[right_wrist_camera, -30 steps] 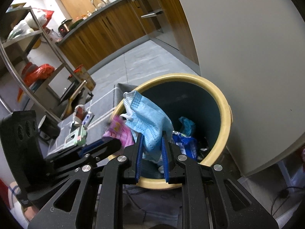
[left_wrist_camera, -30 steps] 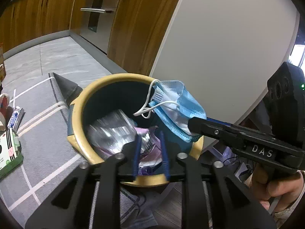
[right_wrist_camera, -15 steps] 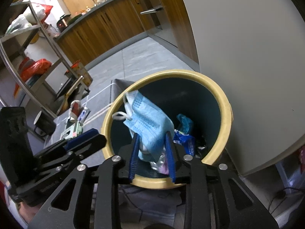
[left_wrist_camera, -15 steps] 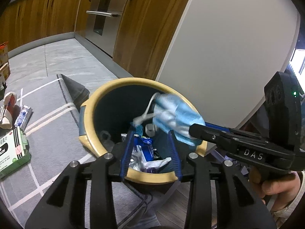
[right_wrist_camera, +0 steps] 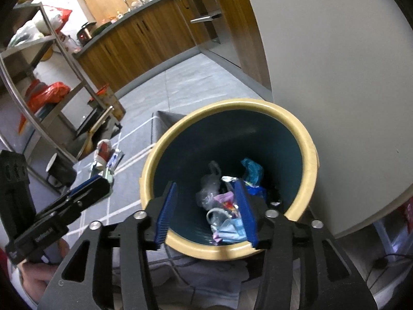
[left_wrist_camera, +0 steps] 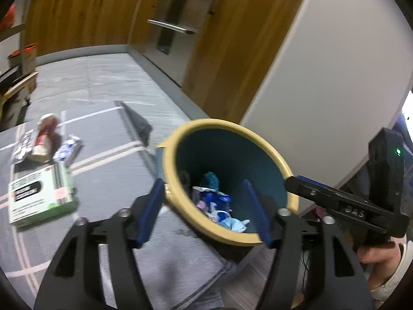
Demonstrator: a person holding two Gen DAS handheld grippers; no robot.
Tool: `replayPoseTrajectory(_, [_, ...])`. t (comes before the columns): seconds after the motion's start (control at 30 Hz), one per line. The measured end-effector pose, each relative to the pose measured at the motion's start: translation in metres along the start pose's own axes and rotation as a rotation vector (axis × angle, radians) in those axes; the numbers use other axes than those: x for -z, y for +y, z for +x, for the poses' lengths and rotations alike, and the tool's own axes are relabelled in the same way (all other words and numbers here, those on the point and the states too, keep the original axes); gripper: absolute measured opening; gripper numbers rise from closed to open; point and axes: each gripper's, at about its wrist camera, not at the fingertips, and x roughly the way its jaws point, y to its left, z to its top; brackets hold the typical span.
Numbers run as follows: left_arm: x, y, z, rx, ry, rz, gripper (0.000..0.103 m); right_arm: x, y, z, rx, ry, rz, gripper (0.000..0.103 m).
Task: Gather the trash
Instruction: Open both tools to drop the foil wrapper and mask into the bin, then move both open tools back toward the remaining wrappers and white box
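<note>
Trash lies at the bottom of the bin

Trash point(right_wrist_camera: 227, 211) (a pale blue face mask, a clear bag, blue and purple wrappers) lies crumpled inside the bin point(right_wrist_camera: 308, 149), which has a cream rim and dark teal walls. The right gripper point(right_wrist_camera: 205, 213) hangs over the near rim, its jaws opening with nothing between them. The left gripper point(left_wrist_camera: 204, 210) straddles the bin's left rim, jaws opening, also empty. On the grey rug point(left_wrist_camera: 108, 178), a green box point(left_wrist_camera: 38, 196) lies well apart.

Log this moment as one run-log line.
left tongs: opening, empty | right tongs: opening, empty | face mask: in bin | green box: on rug
</note>
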Motion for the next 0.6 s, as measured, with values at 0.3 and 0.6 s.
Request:
replayPoseTrajectory(0.3, [-0.014, 0.041, -0.037, -0.099, -0.026, -0.041, 0.076, -0.007, 0.036, 0.001, -0.042, -0.014, -0.070, 0.064])
replayPoseTrajectory(0.6, [-0.035, 0.097, -0.070, -0.205, -0.006, -0.067, 0.076, -0.018, 0.077, 0.014, -0.097, 0.012, -0.133, 0.065])
